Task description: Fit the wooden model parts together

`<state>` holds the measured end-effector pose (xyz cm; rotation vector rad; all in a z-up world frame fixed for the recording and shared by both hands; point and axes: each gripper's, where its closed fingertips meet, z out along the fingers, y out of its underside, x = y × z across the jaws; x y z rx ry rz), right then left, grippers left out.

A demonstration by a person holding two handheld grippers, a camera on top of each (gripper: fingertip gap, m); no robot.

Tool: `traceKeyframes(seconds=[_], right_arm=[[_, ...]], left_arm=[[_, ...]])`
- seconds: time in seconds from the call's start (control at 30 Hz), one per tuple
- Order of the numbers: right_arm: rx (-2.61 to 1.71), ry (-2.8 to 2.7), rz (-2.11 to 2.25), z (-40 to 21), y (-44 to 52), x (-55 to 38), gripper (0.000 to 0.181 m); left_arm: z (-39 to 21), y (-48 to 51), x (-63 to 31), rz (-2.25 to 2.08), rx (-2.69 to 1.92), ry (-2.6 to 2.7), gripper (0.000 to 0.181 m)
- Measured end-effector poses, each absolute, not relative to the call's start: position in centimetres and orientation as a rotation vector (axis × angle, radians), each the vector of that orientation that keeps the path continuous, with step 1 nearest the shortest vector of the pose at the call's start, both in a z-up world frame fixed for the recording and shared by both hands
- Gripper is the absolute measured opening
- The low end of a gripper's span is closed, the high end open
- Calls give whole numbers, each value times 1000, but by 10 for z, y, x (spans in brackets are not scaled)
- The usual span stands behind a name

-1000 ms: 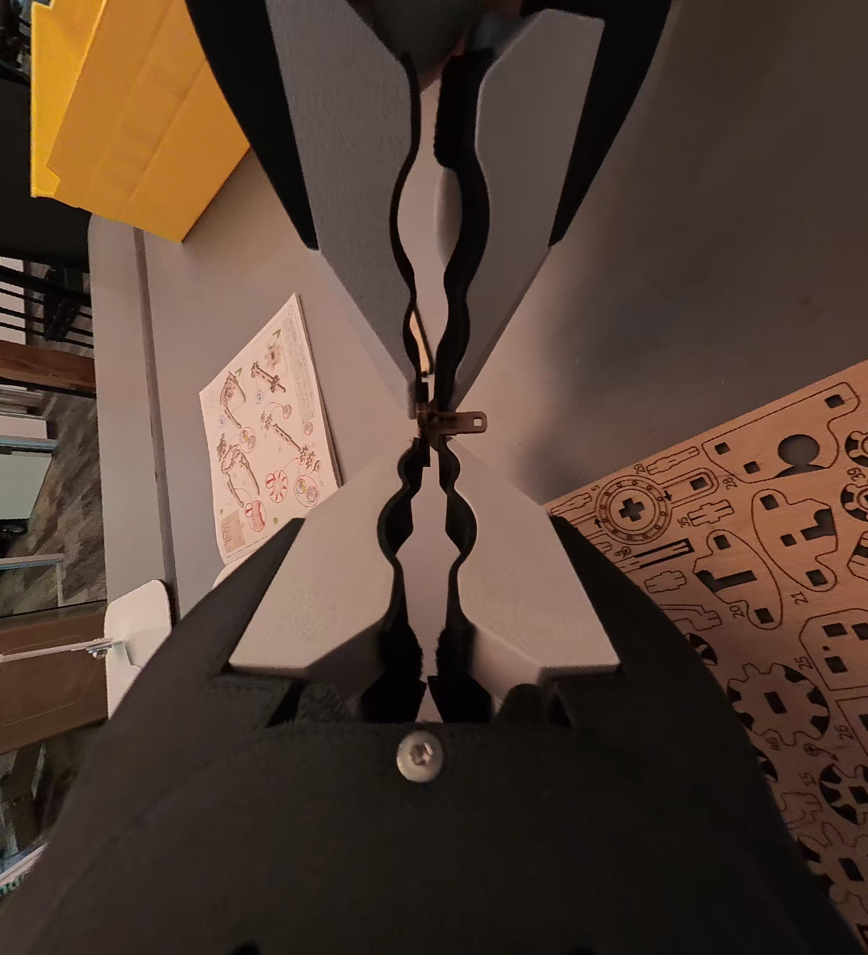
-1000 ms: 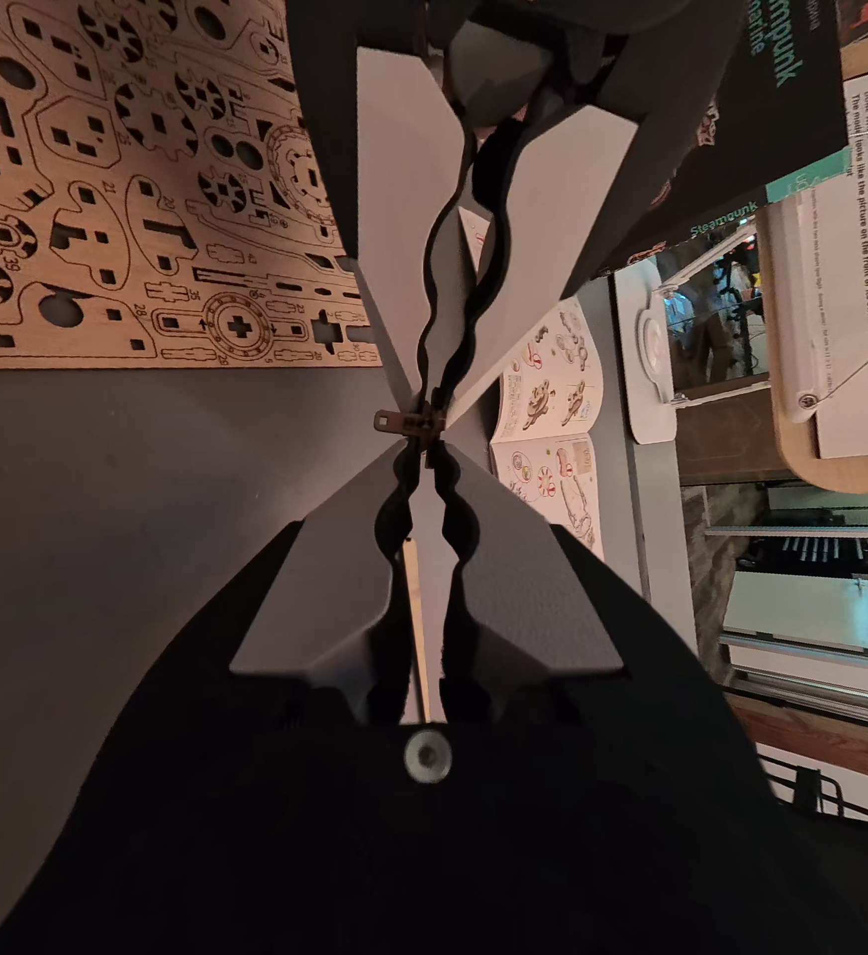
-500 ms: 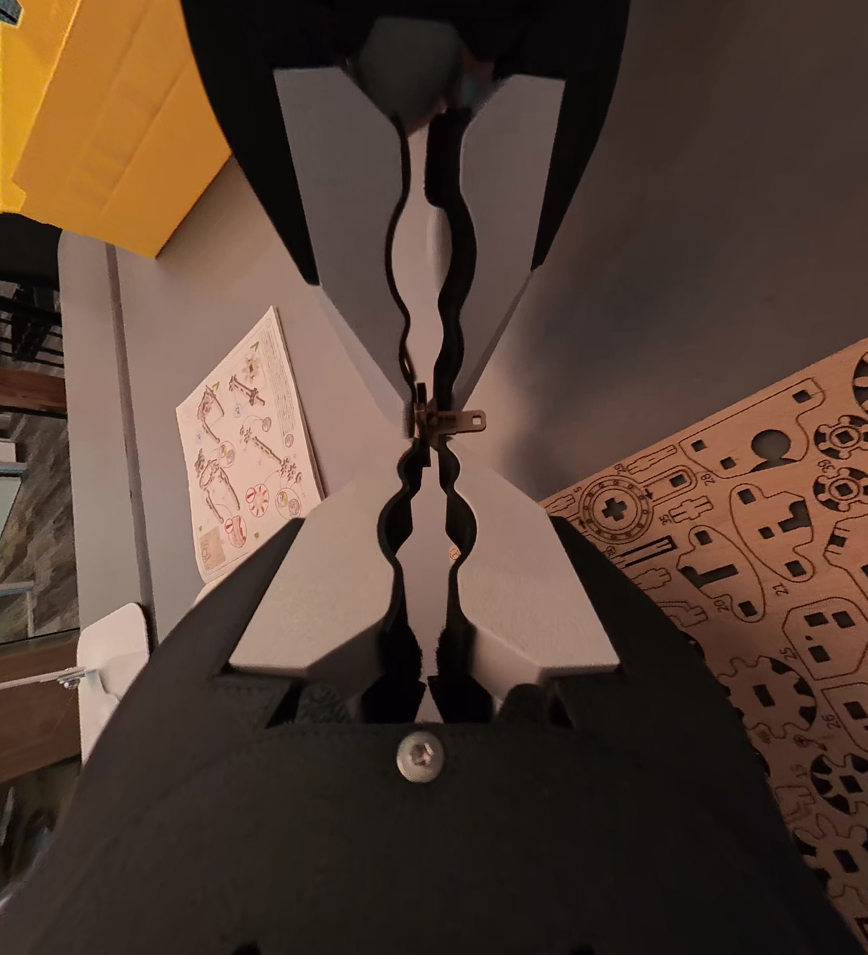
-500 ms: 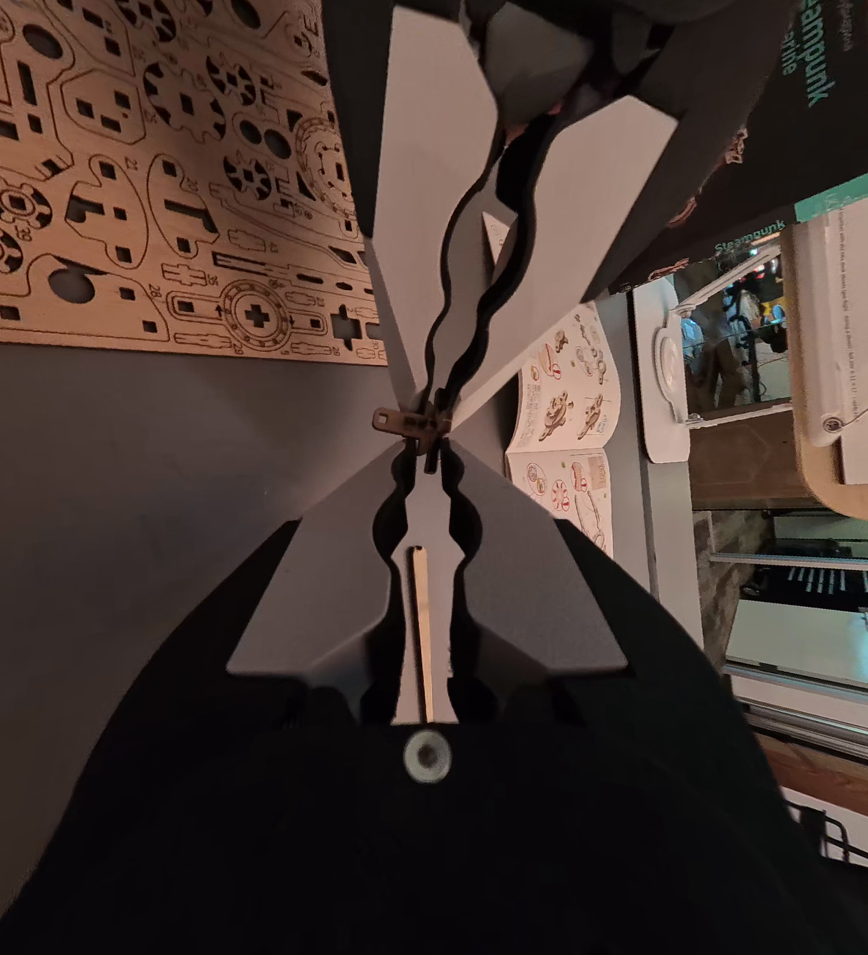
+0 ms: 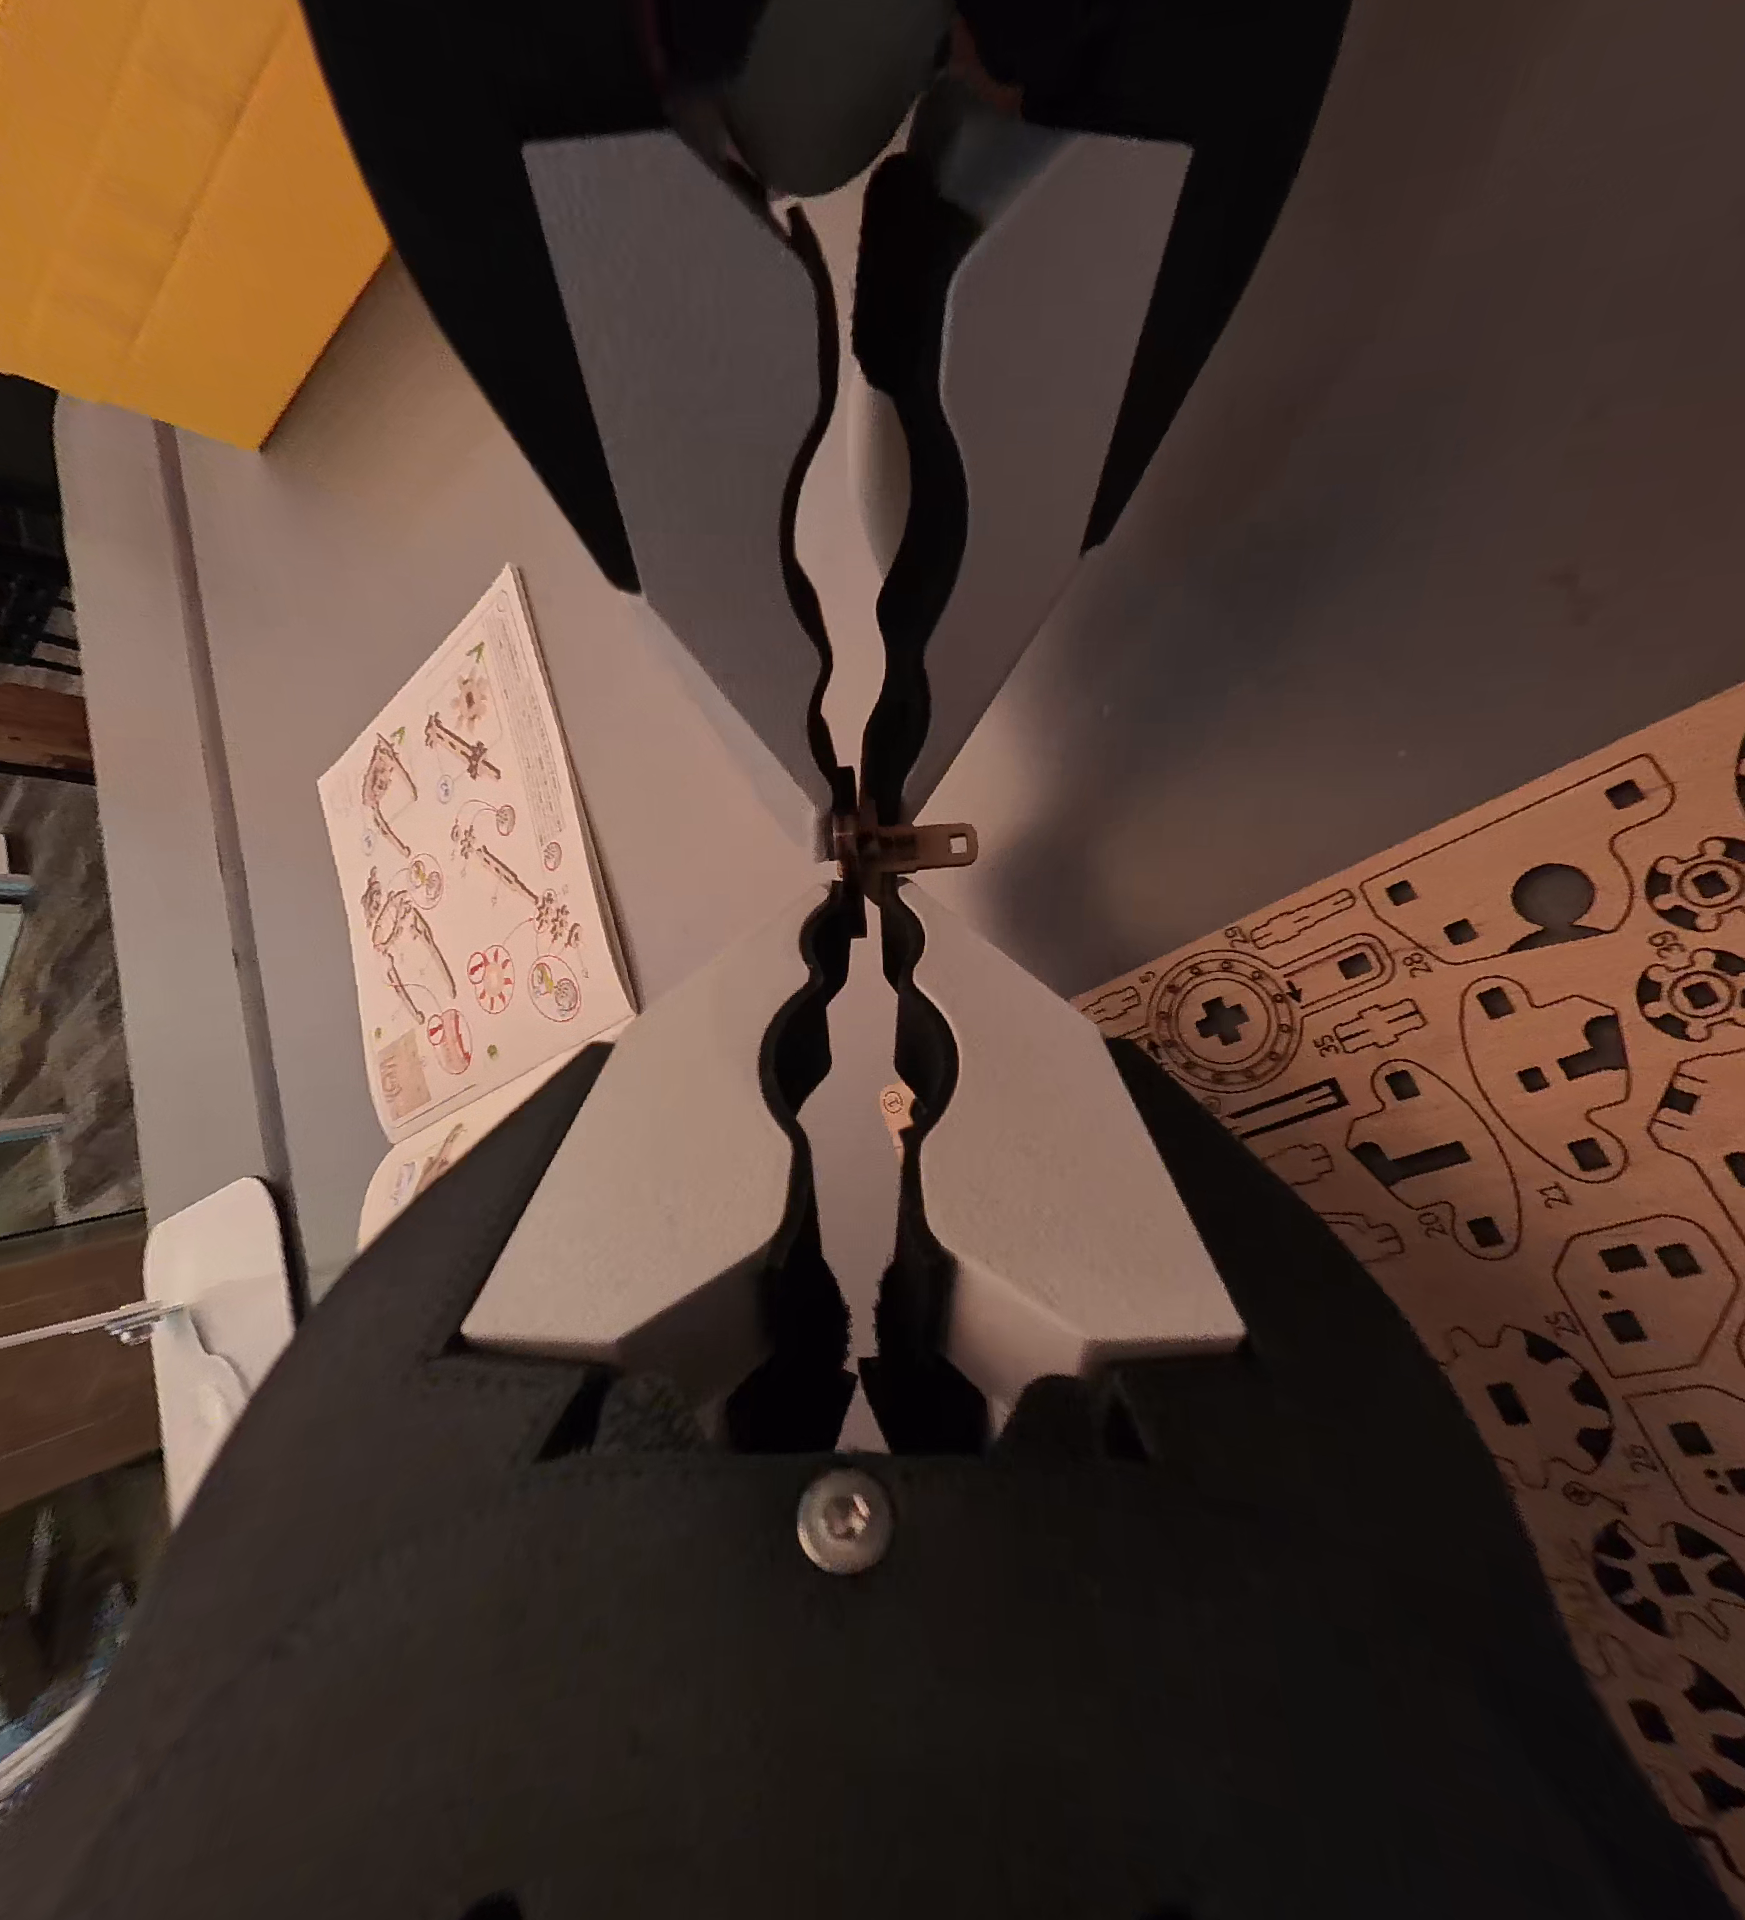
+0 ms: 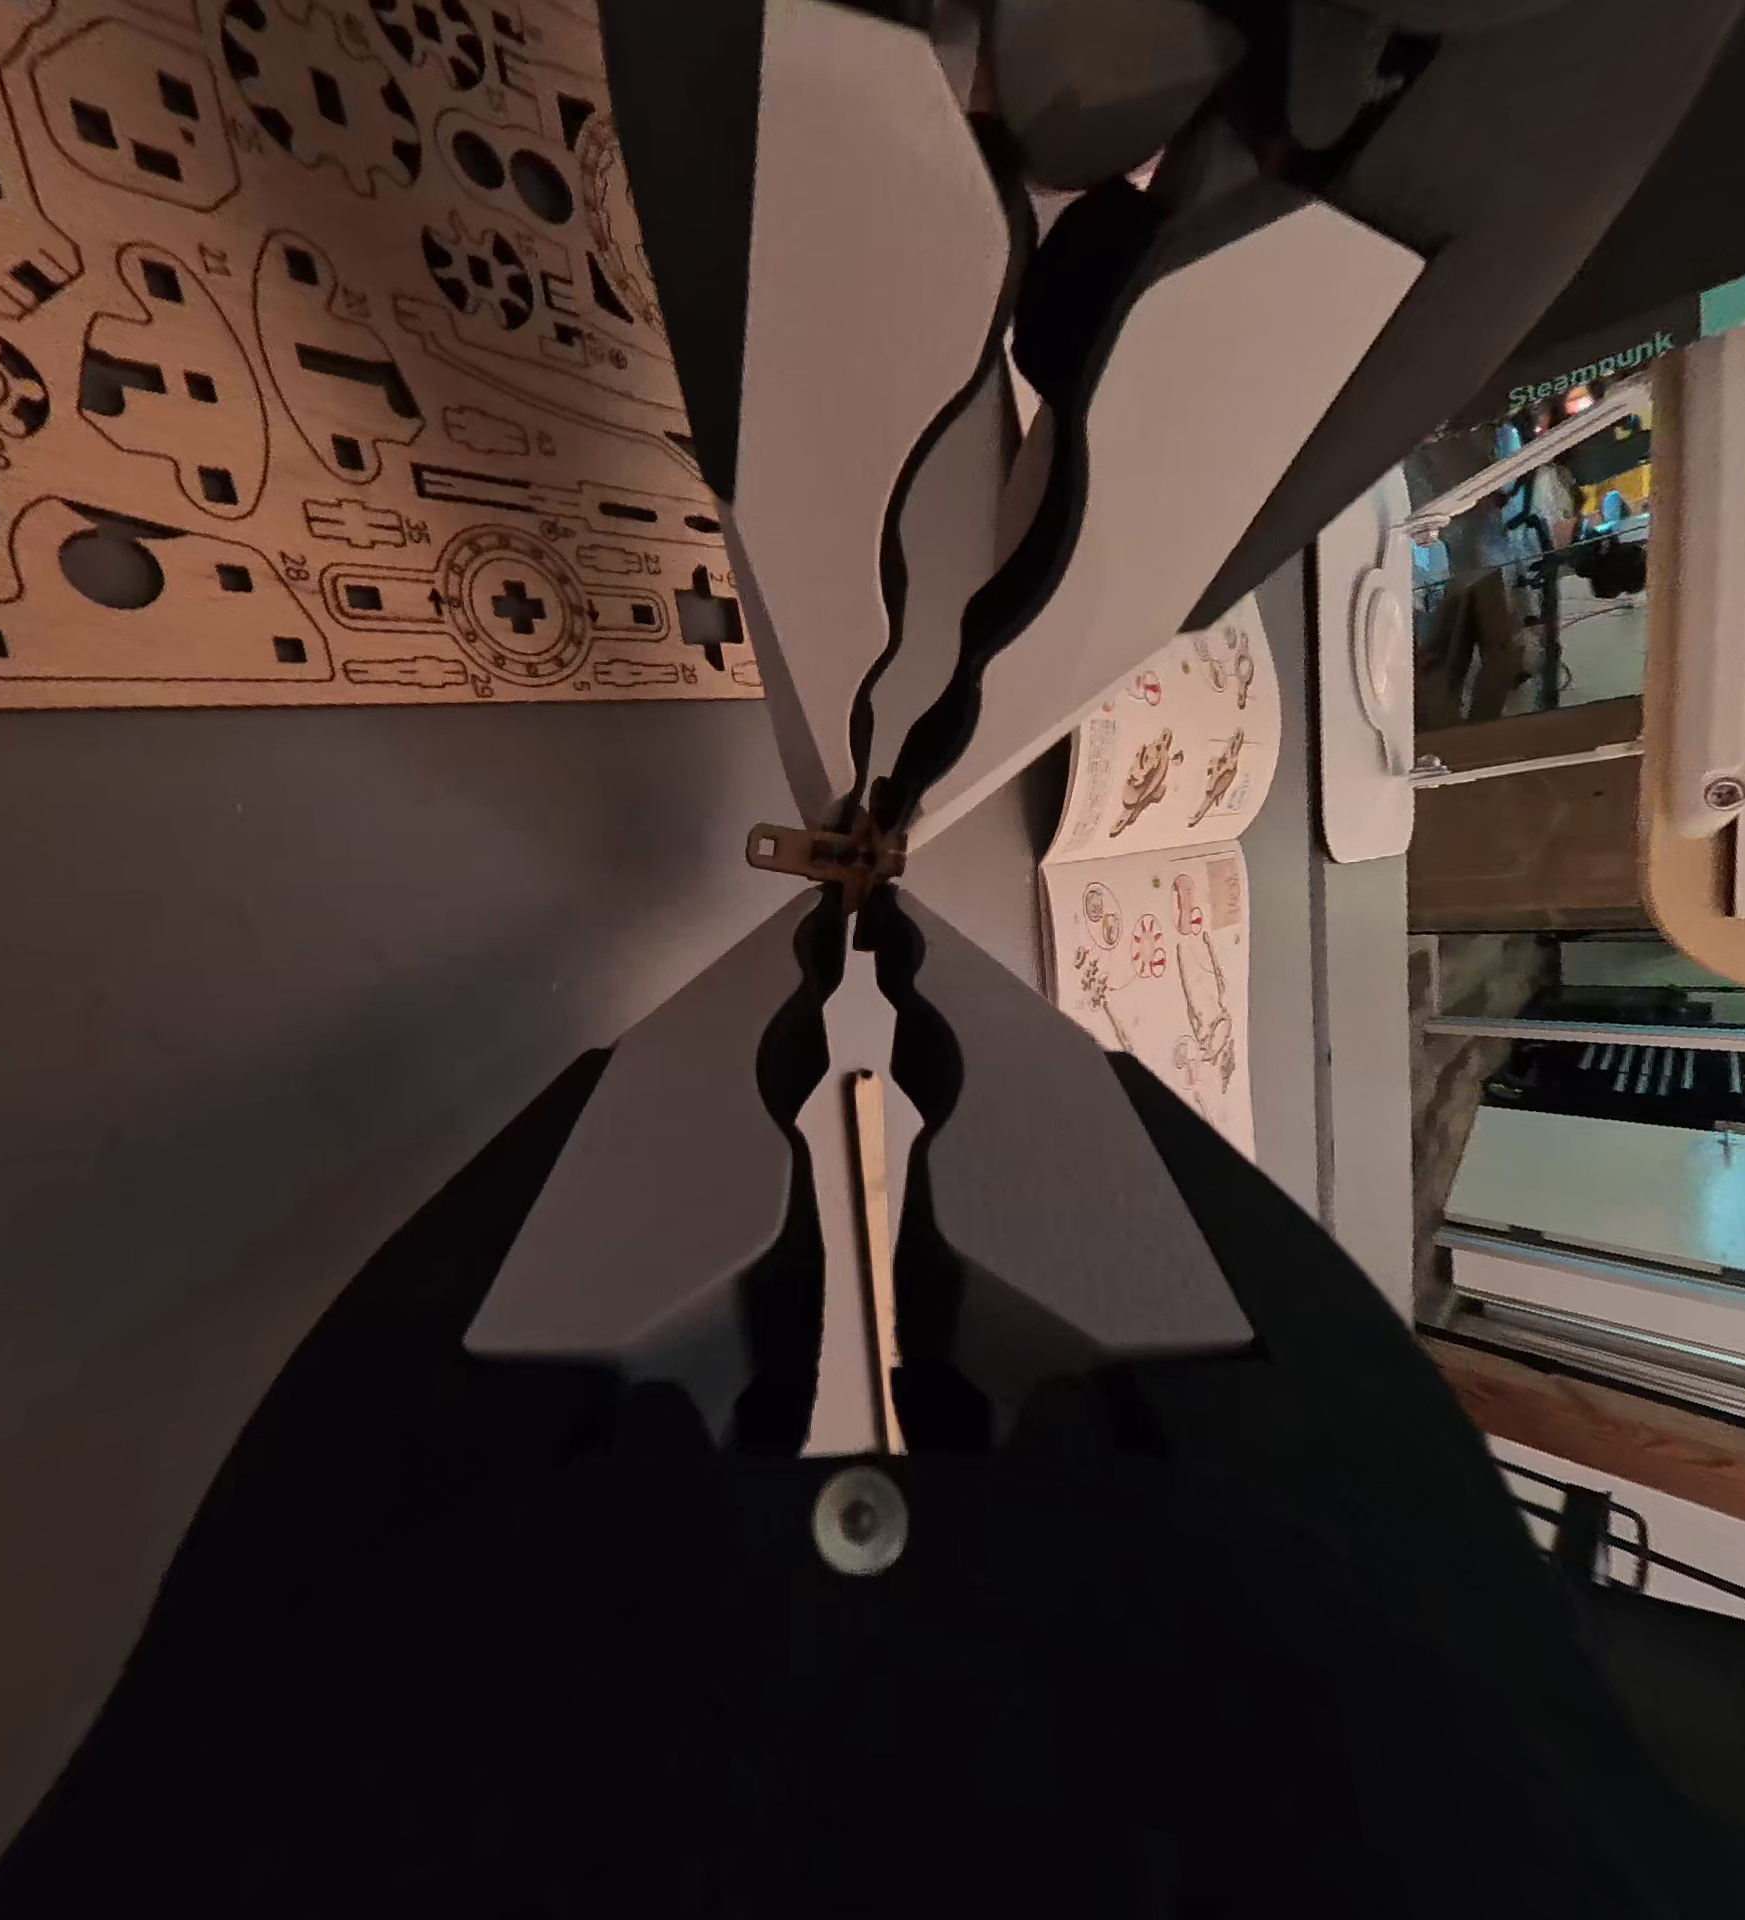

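Both tools clamp the wooden parts; only right view shows a stick.

Each wrist camera sat behind its own gripper and looked forward along the two fingers, very close, with the left gripper and the right gripper each filling the 6 o'clock half of its view. The two cameras faced one another tip to tip, so each view showed the opposing gripper entering from 12 o'clock. Both views shared the small wooden part at centre, the grey table, the cut wooden sheet (at 4 o'clock left view, 10 o'clock right view) and the instruction booklet.
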<state>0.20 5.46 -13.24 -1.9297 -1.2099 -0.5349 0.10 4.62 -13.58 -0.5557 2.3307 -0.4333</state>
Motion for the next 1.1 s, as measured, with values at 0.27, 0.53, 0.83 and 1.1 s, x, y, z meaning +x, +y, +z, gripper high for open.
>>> traceKeyframes(seconds=[0.27,0.53,0.83,1.1], right_arm=[[-1970,-1201,-463,-139,54,0,4],[-1953,-1118,-253,-133,54,-5,22],[-1923,-1075,-203,-122,54,-2,6],[-1926,-1078,-177,-122,52,-5,4]], left_arm=[[-142,45,-2,-439,-576,2375,3],[-134,47,1,-666,-723,2351,3],[-133,48,0,-653,-733,2352,3],[-133,46,-1,-630,-715,2359,4]])
